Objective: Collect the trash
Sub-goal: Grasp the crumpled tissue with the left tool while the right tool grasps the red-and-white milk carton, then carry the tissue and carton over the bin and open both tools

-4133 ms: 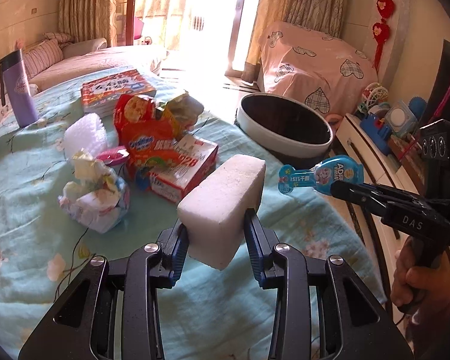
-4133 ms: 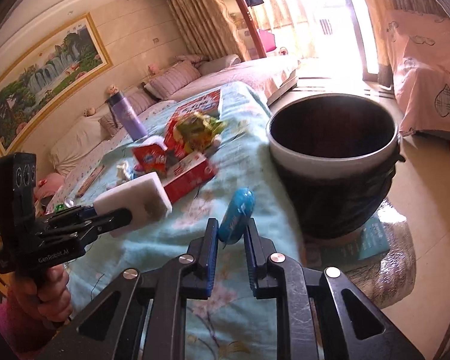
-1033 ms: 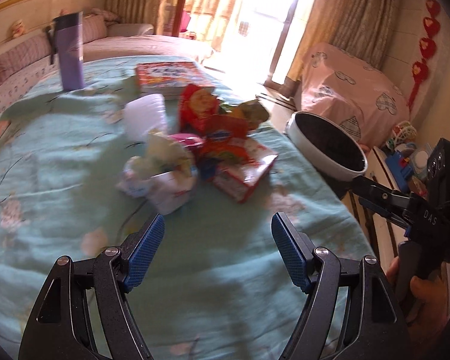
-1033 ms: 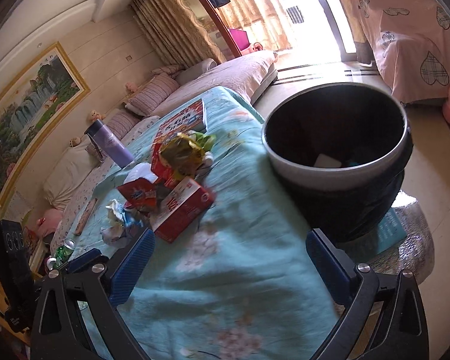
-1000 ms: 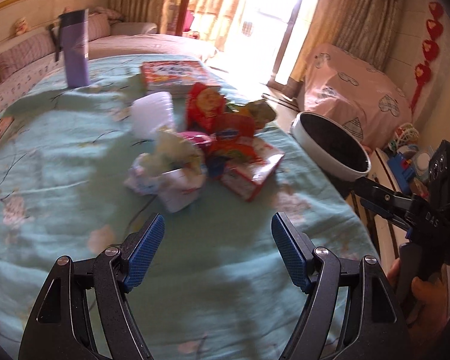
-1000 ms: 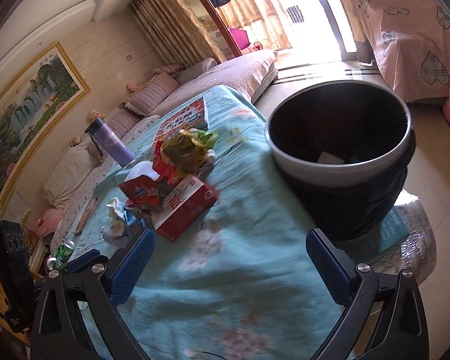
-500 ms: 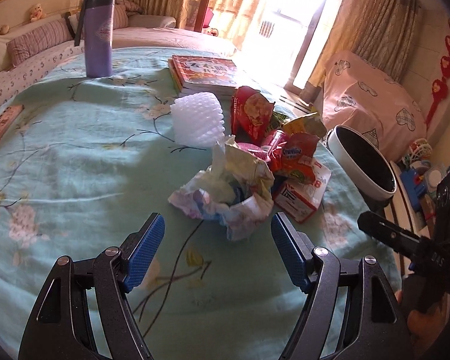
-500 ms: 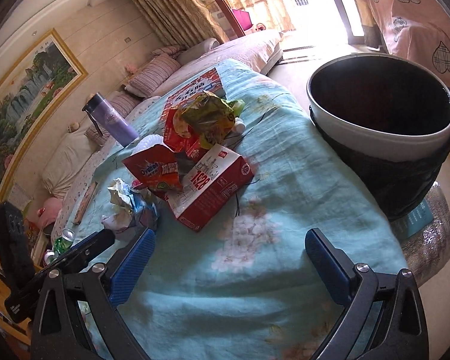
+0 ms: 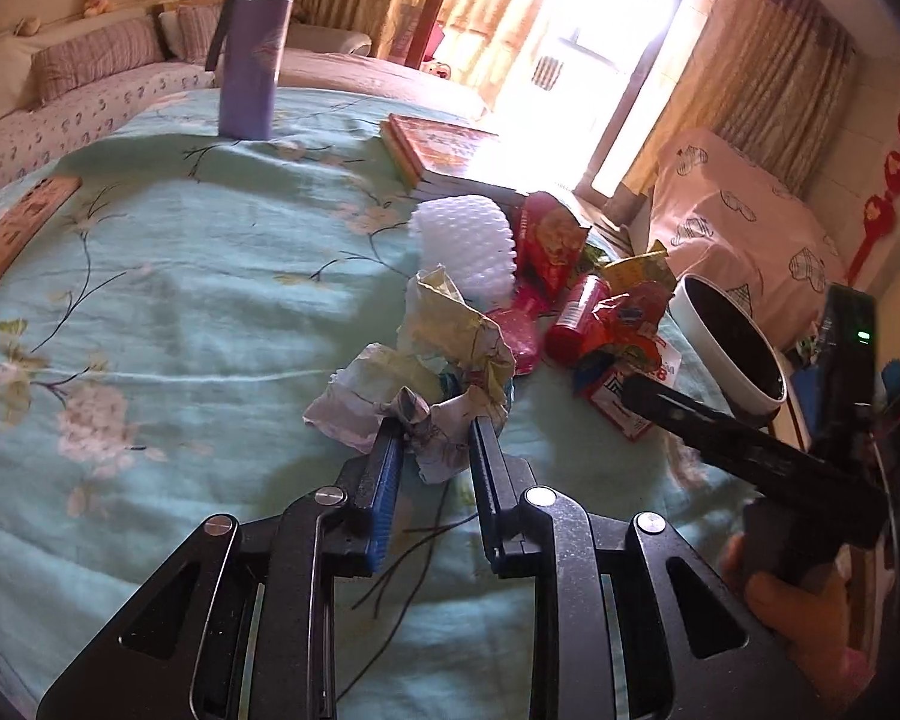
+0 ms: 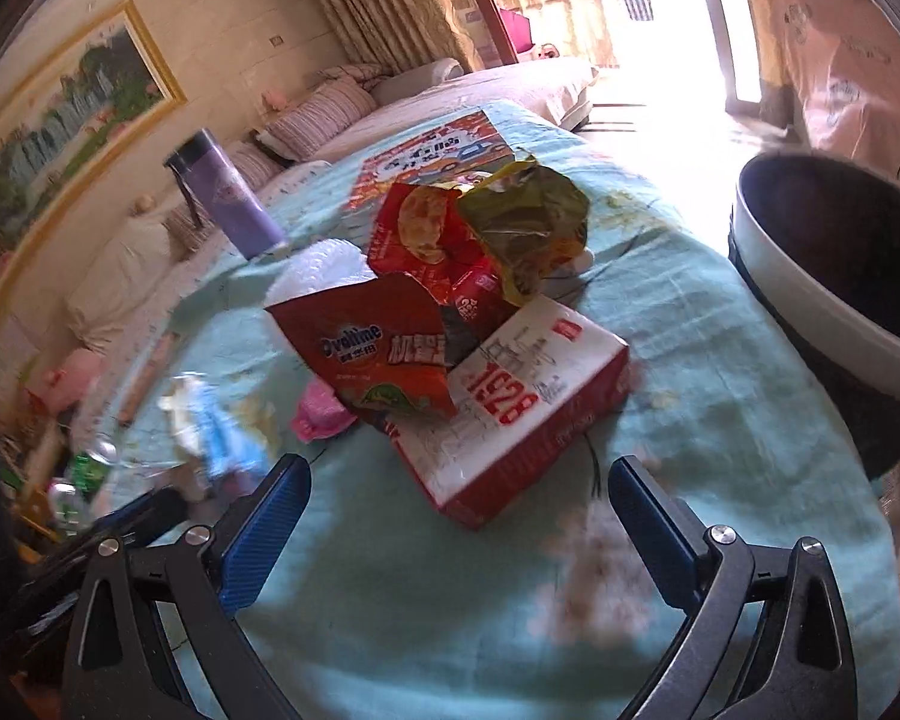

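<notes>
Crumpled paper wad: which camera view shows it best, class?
Left wrist view: the wad sits sharp and central, pinched in the left gripper. Right wrist view shows it only as a blur at the left edge.

A red snack pouch [image 10: 378, 354] in the right wrist view carries the brand name "Ovaltine" in white letters on a blue oval, with large white Chinese characters beside it that cannot be read clearly. Under it lies a flat red and white carton [image 10: 510, 414] whose top shows the big red number "1928", upside down from this side, with fine grey print above it too small to read. In the left wrist view only a red "8" shows on that carton's corner. A colourful book [image 10: 432, 162] further back has cover lettering that is too blurred to make out.
</notes>
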`<action>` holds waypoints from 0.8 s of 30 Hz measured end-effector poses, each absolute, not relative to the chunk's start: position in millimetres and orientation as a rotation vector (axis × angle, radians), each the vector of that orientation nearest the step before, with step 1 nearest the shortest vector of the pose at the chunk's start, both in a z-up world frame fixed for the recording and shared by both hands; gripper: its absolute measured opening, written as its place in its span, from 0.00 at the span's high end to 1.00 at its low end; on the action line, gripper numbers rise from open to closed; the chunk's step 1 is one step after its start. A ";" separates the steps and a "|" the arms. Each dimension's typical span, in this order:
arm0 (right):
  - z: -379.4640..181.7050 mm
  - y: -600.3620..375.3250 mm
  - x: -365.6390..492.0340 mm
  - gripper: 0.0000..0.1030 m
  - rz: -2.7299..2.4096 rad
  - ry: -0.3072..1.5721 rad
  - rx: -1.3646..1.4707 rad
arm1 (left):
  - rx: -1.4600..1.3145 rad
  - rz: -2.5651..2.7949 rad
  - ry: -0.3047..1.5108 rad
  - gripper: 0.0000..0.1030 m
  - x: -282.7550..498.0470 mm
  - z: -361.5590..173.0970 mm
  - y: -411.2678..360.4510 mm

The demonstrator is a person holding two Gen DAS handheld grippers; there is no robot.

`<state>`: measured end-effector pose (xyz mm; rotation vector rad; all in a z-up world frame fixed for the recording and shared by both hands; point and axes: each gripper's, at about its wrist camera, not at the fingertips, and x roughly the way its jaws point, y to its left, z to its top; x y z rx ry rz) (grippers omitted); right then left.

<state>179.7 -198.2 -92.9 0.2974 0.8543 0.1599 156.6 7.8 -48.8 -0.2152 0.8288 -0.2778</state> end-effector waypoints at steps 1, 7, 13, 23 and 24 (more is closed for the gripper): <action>-94.0 -192.6 183.0 0.04 0.137 0.859 0.262 | -0.217 -0.275 0.829 0.79 155.8 -49.1 9.8; -96.0 -193.2 190.9 0.42 0.095 0.892 0.216 | -0.223 -0.296 0.835 0.79 154.7 -50.6 6.3; -85.1 -223.2 143.6 0.49 0.195 0.899 0.209 | -0.218 -0.342 0.839 0.79 147.7 -47.9 -3.6; -80.4 -243.9 142.0 0.23 0.123 0.875 0.321 | -0.177 -0.376 0.841 0.79 135.0 -41.6 -28.9; -83.2 -241.2 148.7 0.23 0.102 0.882 0.314 | -0.173 -0.375 0.838 0.79 133.4 -40.0 -30.3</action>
